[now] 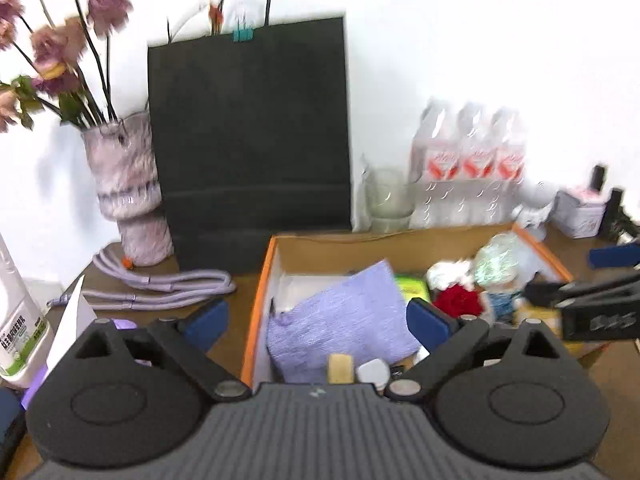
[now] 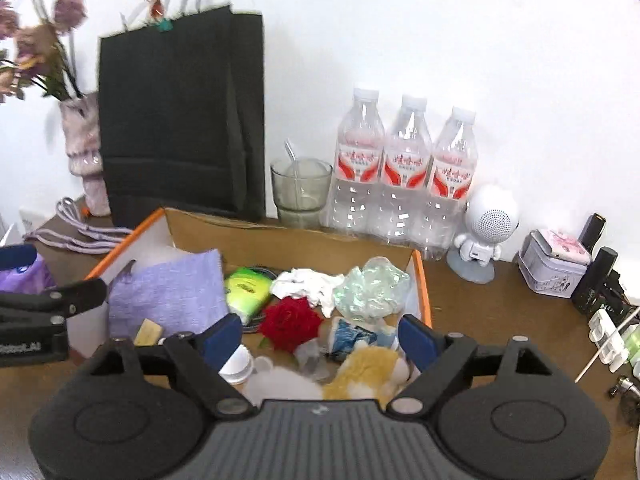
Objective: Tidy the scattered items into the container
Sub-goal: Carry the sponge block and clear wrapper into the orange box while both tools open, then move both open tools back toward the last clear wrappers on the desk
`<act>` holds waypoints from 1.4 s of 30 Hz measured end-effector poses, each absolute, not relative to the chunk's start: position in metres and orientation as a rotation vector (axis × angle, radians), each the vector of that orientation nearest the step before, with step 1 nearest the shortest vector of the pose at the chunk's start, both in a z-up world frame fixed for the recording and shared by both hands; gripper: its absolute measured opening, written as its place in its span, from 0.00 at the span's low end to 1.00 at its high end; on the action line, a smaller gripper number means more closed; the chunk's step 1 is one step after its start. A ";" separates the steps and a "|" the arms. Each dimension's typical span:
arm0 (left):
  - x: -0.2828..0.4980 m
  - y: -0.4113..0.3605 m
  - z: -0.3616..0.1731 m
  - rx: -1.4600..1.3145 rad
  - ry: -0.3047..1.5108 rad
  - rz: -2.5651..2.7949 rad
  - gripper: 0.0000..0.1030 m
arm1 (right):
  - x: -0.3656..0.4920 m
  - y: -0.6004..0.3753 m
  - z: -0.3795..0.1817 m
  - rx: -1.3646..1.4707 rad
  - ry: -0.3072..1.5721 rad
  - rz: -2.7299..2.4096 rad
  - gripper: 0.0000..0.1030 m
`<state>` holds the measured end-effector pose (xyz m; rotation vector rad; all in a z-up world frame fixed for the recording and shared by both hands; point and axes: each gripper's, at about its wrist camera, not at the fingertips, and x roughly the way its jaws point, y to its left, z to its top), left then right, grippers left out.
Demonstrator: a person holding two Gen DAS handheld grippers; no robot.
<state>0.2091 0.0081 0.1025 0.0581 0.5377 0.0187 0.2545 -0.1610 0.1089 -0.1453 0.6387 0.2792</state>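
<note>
A cardboard box with an orange rim [image 1: 256,304] [image 2: 422,280] stands on the brown table. In it lie a lilac cloth [image 1: 344,320] [image 2: 168,296], a red rose [image 2: 290,326], a green packet [image 2: 246,288], white crumpled tissue [image 2: 308,282], pale green wrap [image 2: 372,286] and a yellow fluffy thing [image 2: 368,372]. My left gripper [image 1: 318,322] hangs open above the lilac cloth, and nothing is between its pads. Over the box's near side my right gripper [image 2: 320,338] is open too, empty. One finger [image 1: 580,290] of the right gripper shows at the left wrist view's right edge.
Behind the box stand a black paper bag [image 1: 248,128], a vase of dried flowers [image 1: 124,184], a glass [image 2: 302,188] and three water bottles [image 2: 404,176]. A lilac cord [image 1: 160,288] lies left of the box. A white robot speaker [image 2: 486,232] and a tin [image 2: 552,264] sit to its right.
</note>
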 end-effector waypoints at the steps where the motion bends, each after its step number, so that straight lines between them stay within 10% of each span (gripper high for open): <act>1: 0.203 0.008 0.101 0.032 0.553 0.012 0.93 | 0.249 -0.162 0.106 -0.129 0.641 0.277 0.79; 26: -0.102 -0.020 0.022 0.047 0.541 -0.017 0.94 | -0.083 -0.215 0.020 0.020 0.595 0.301 0.76; 39: -0.057 -0.006 0.027 0.026 0.546 0.011 0.94 | 0.000 -0.217 0.017 -0.014 0.585 0.219 0.70; 42: -0.027 -0.013 0.034 0.041 0.515 0.001 0.94 | 0.063 -0.212 0.010 0.072 0.626 0.227 0.55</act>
